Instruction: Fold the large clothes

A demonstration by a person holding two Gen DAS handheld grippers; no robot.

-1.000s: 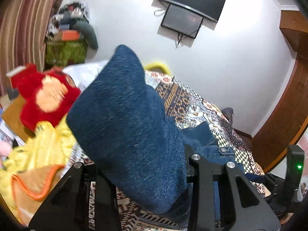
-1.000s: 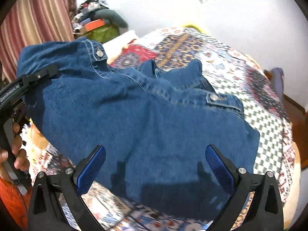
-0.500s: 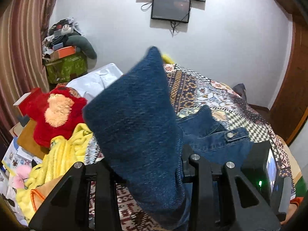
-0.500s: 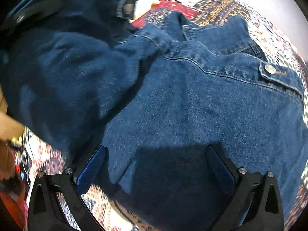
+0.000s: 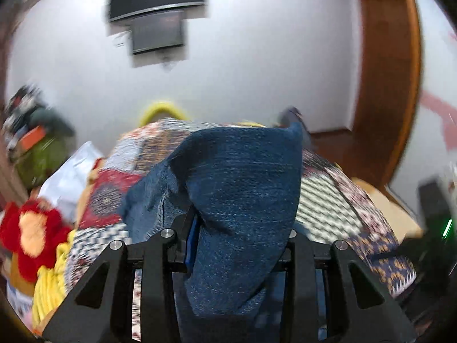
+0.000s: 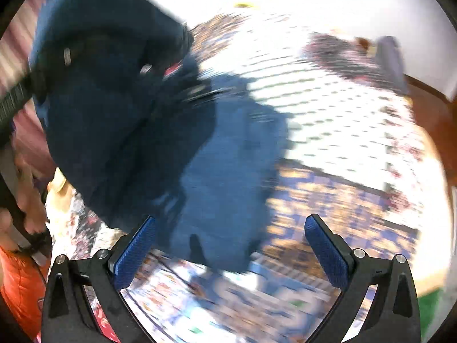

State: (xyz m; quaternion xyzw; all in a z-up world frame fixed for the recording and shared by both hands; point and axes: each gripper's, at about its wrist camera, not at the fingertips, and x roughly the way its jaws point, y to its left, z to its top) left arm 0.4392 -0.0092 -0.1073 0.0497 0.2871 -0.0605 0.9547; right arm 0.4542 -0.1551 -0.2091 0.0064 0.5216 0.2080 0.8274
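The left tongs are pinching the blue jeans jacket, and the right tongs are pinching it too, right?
Not quite. The left tongs are pinching the denim jacket, yes. But the right wrist view shows the right tongs wide open, with both blue pads apart. The jacket hangs ahead of the open tongs, over the patterned bedspread, and nothing is squeezed between them.

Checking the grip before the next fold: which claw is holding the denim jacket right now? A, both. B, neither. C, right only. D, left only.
D: the left claw is clamped on the denim jacket, while the right claw is spread wide with nothing between its pads.
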